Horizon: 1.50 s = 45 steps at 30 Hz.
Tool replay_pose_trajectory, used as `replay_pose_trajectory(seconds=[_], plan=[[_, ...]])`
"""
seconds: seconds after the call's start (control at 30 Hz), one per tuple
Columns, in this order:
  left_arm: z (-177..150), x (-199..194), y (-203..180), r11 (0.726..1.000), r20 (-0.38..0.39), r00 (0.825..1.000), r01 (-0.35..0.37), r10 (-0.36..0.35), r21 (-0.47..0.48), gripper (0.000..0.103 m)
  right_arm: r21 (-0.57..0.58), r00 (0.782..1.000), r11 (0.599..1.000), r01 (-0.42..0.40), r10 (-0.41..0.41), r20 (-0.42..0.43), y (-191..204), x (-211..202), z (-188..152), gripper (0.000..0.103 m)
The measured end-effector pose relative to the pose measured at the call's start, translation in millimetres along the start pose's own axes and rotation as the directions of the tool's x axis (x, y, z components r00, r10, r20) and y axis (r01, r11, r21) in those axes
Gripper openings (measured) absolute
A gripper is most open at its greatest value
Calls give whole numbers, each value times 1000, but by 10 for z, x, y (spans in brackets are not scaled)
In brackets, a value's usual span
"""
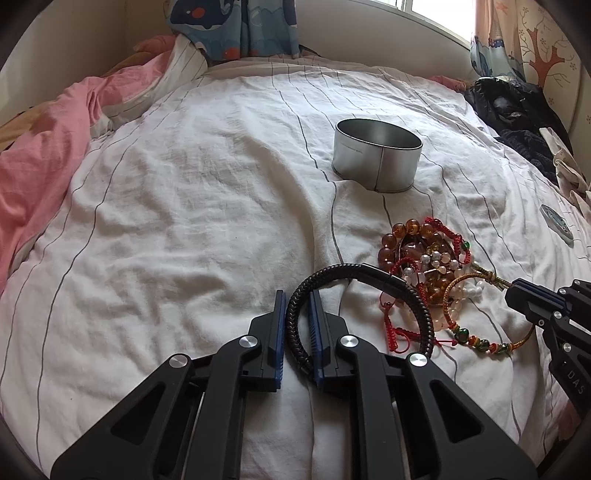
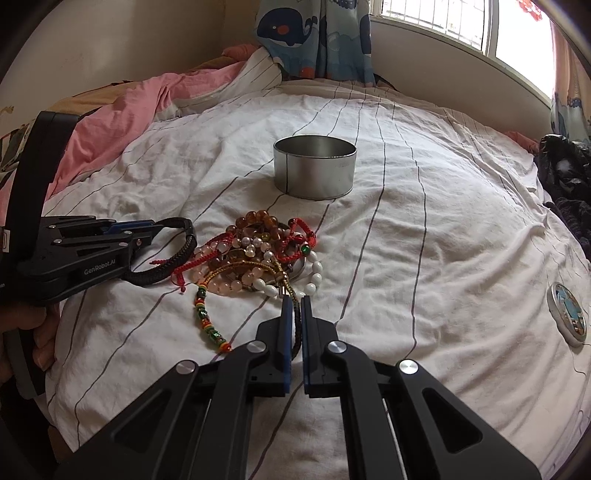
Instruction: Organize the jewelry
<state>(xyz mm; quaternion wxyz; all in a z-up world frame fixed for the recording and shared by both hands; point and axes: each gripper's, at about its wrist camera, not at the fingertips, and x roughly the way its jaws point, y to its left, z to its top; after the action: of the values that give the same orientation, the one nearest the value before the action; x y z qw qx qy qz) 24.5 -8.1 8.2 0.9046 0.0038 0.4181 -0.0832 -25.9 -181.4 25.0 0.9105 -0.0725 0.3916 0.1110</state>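
"GenRobot.AI" on left gripper [image 2: 155,230]; "DAS" on right gripper [image 1: 517,295]

- Daylight enters through the window [image 2: 461,26], which is blown out to white in both views.
- The striped bed sheet [image 1: 221,192] is evenly and softly lit, with faint shading in its wrinkles.
- The metal tin [image 2: 314,171] casts only a weak shadow at its base.
- Fisheye distortion bends the bed's edges; dark vignetting fills the corners.
- Focus is sharp around the tin.
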Motion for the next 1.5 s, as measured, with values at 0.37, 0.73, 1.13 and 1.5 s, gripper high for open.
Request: replay_pose_trajectory(seconds=[0.37,0.73,1.13,1.5], plan=[[12,20,61,1000,-13,1000,11,-11,-23,15,159,988,978,-132,142,-54,-234,110,-76,12],[193,-364,71,997,108,992,70,-65,-42,8,180,978,965,-192,172,123,-319,-241,58,4],[681,-240,-188,978,231,968,138,-99,-157,8,175,940,960,-221,161,302,-463,-295,679,4],[1189,286,-338,976,240,970,84,-35,-200,8,185,936,962,-199,132,325,-670,237,1212,4]])
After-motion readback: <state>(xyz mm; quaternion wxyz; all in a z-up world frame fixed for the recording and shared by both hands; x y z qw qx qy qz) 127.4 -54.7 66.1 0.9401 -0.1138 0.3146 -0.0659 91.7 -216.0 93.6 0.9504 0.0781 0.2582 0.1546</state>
